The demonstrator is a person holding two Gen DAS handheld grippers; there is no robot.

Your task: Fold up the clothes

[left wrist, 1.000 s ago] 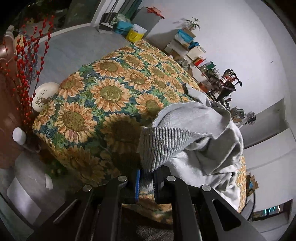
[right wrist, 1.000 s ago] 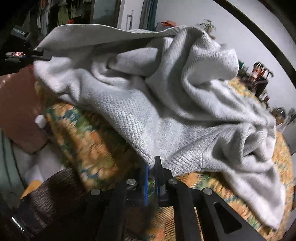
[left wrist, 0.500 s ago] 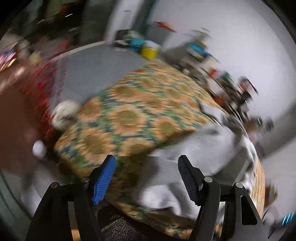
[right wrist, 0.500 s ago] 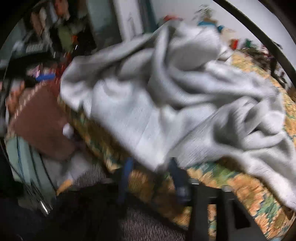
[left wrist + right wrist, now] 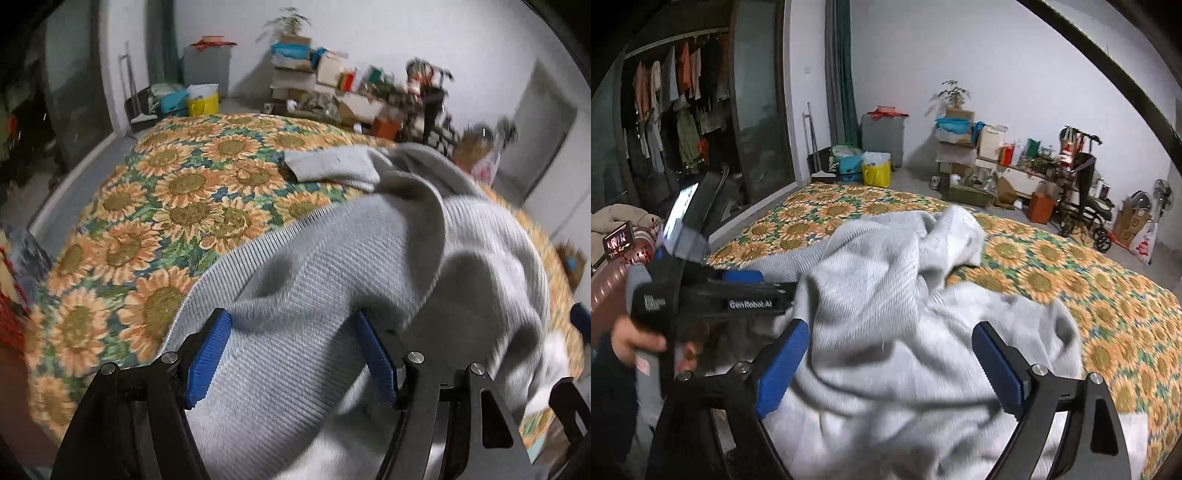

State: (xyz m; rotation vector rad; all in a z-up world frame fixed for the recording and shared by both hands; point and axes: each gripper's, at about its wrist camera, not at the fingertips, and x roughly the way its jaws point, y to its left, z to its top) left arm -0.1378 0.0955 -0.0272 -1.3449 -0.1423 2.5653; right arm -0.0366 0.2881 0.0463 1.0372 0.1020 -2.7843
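Note:
A grey knit sweater (image 5: 369,266) lies crumpled on the sunflower bedspread (image 5: 166,192), one sleeve stretched out toward the far side. My left gripper (image 5: 293,347) hovers over the ribbed hem, its jaws wide apart and closing; cloth lies under them and the pads do not press it. My right gripper (image 5: 890,365) stands over the sweater (image 5: 886,295) with its jaws opening, and its blue pads (image 5: 781,365) are clear of the fabric. In the right wrist view a hand (image 5: 631,339) holds the left tool's black body (image 5: 713,299) at the sweater's left edge.
The bedspread (image 5: 1071,258) shows bare to the far left and right of the sweater. Boxes and bags (image 5: 990,147) line the far wall beside a wheelchair (image 5: 1086,199). A wardrobe of hanging clothes (image 5: 676,103) and a suitcase (image 5: 605,288) stand left.
Both grippers were shut on the sweater's edge and have let it go; the lifted cloth has sunk onto the bed. The left gripper swung right over the sweater; the right one rose.

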